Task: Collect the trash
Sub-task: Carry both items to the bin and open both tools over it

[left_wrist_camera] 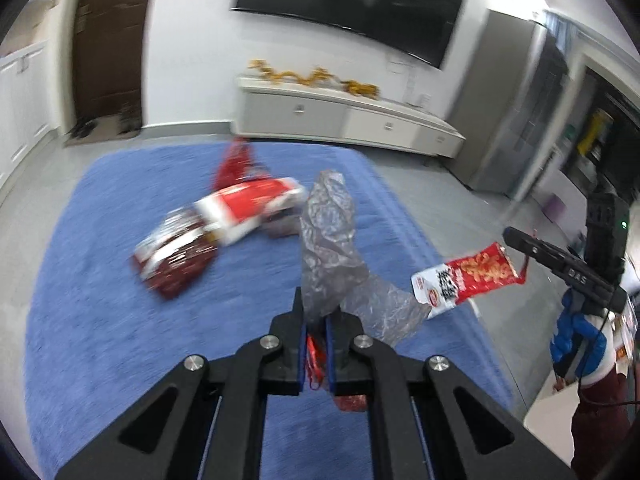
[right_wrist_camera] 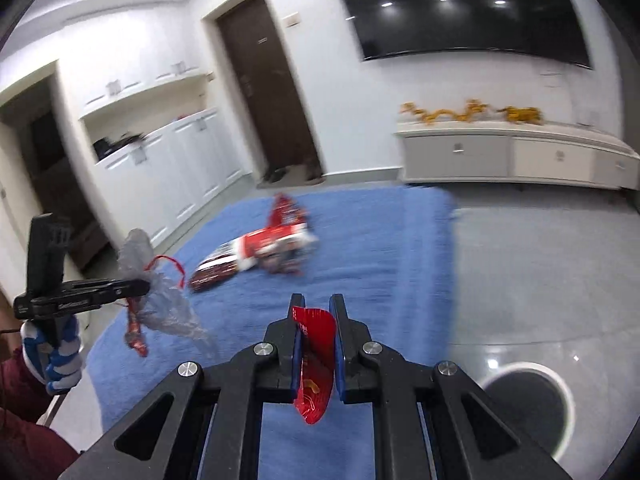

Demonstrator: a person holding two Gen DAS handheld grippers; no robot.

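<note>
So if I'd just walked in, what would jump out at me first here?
Probably the pile of red and white snack wrappers strewn on the blue rug. Next, both grippers are full: the left gripper pinches a crinkled clear plastic bag, the right gripper a red wrapper.

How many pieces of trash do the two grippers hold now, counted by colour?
Grey: 1, the bag in the left gripper.
Red: 2, the packet in the right gripper and the small wrapper hanging with the bag.
Total: 3.
</note>
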